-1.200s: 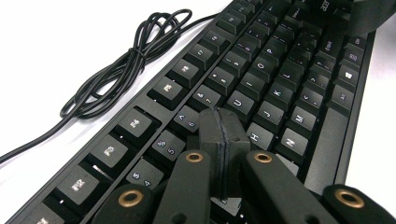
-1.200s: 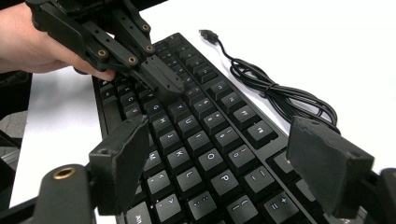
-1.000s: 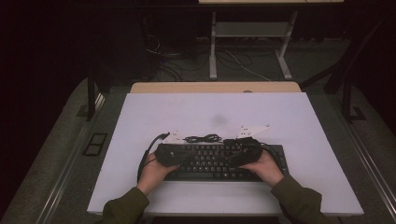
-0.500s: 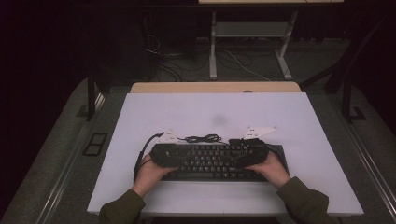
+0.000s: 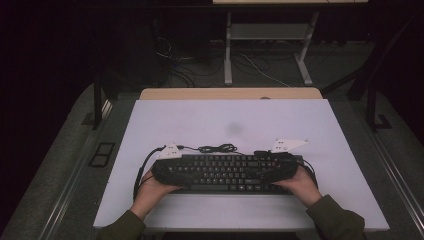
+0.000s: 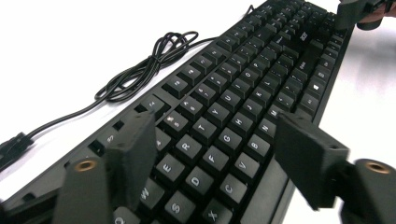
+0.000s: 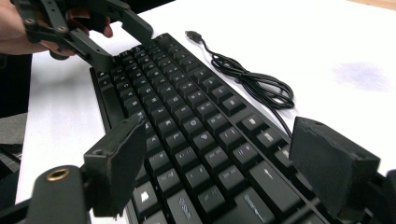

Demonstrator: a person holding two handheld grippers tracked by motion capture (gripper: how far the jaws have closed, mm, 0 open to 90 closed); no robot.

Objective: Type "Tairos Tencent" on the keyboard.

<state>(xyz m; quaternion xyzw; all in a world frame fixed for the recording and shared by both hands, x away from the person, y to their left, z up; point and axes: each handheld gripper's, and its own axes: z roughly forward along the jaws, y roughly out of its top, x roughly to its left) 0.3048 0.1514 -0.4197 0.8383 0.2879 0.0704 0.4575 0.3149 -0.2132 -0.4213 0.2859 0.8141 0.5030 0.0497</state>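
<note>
Since a second ago: both hands drawn slightly back toward the near edge, keyboard (image 5: 227,172) seemingly unmoved. Left hand-held gripper (image 6: 212,154) just opening, now released, jaws spread over the keyboard's left end without pressing it, tips cut off at the frame's bottom. Right hand-held gripper (image 7: 233,163) likewise released, jaws wide above the right end, keys beneath blurred and unreadable. From above, both merging darkly with the keyboard, outlines hard to separate. Keyboard flat on the white tabletop (image 5: 200,120), near the front edge. Coiled cable (image 5: 217,148) just behind it. Room beyond too dark to read.
</note>
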